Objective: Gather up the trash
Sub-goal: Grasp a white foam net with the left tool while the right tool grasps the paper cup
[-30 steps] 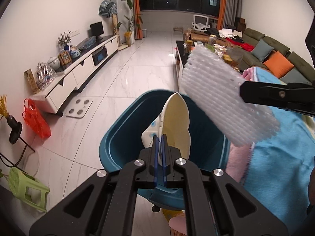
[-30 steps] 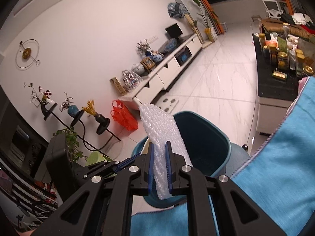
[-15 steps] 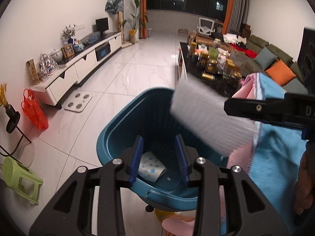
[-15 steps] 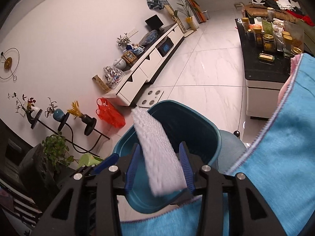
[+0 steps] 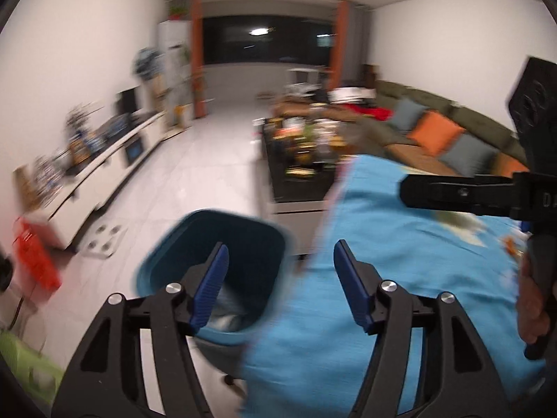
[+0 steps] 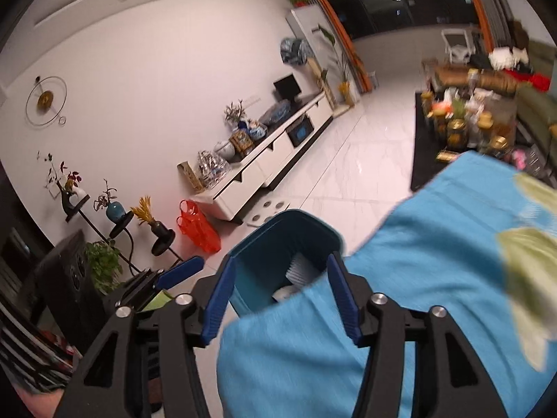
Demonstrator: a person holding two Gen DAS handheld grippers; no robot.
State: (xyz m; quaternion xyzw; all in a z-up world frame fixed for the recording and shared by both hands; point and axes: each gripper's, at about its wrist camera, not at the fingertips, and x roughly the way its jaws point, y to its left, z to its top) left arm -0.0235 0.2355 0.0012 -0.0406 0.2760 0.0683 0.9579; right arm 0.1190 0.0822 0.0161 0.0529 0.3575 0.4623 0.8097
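Over the bin: left gripper (image 5: pixel 280 266) and right gripper (image 6: pixel 280 278), jaws just opened, empty.
Trash: foam sheet (image 6: pixel 301 268) lies inside teal bin (image 6: pixel 278 221).
Risk: blue cloth (image 6: pixel 435 244) may snag a returning gripper.

I see home living room: sofa (image 5: pixel 435 129) with cushions, low TV cabinet (image 6: pixel 278 153), crowded coffee table (image 6: pixel 463 132), tiled floor (image 6: pixel 365 160).

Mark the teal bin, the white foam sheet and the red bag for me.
teal bin (image 6: pixel 315 227): right wrist view, far rim.
white foam sheet (image 6: pixel 301 267): right wrist view, ribbed face inside bin.
red bag (image 6: pixel 198 228): right wrist view, body.
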